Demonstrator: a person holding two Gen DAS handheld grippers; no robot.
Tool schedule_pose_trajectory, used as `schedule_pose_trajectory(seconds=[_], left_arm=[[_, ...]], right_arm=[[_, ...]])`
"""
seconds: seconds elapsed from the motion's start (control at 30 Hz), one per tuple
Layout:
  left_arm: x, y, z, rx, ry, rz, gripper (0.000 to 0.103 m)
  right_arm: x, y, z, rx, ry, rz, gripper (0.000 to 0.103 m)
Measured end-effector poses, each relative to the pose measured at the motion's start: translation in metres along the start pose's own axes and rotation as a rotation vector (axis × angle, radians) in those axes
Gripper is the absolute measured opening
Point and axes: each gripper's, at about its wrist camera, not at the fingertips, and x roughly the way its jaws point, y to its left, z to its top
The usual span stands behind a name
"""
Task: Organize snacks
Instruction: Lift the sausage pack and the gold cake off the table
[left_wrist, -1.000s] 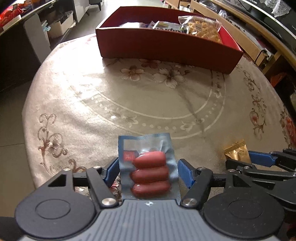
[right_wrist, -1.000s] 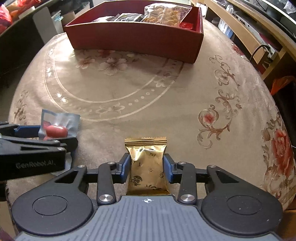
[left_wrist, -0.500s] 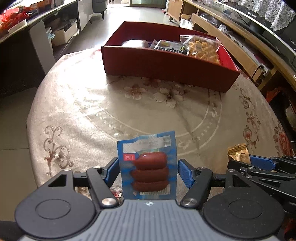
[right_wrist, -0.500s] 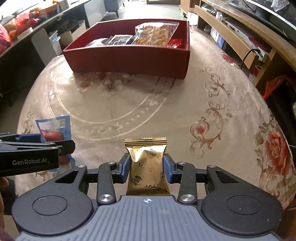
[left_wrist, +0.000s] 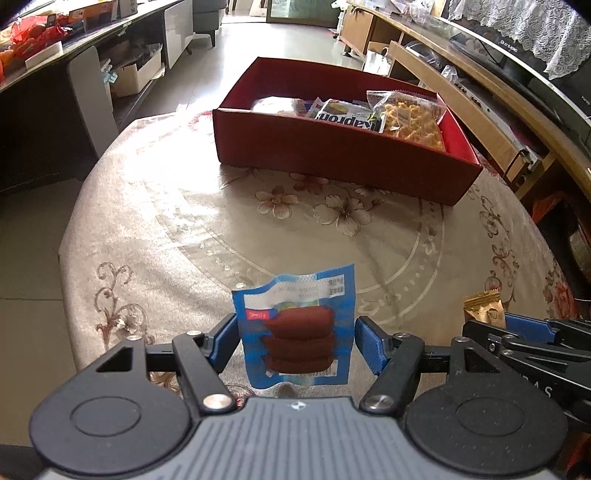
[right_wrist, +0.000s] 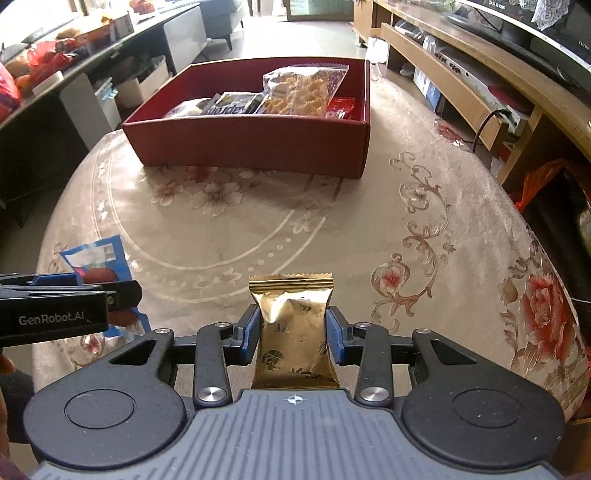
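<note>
The left gripper (left_wrist: 295, 341) has its blue fingers (left_wrist: 225, 341) clamped on a blue sausage packet (left_wrist: 297, 326), held up off the floral surface (left_wrist: 184, 229). Beside it, the right gripper (right_wrist: 293, 330) pinches a gold snack pouch (right_wrist: 293, 325), seemingly lifted too. Well ahead sits the red box (right_wrist: 251, 144), already holding a bag of crackers (right_wrist: 303, 90) and other packets

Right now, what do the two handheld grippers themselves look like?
Both match: a grey ribbed body, black linkage arms with silver rivets, round black discs on each side, and blue-padded fingers. The left gripper shows white "GenRobot.AI" lettering on its black side in the right wrist view. The right gripper looks identical. No cables visible.
</note>
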Motion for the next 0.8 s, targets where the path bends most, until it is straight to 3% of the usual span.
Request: schedule_pose_trajectory(seconds=[0.8], left_arm=[[-0.010, 0.003, 0.011, 0.000, -0.060, 0.002, 0.066]], right_arm=[[-0.002, 0.007, 0.012, -0.020, -0.041, -0.003, 0.046]])
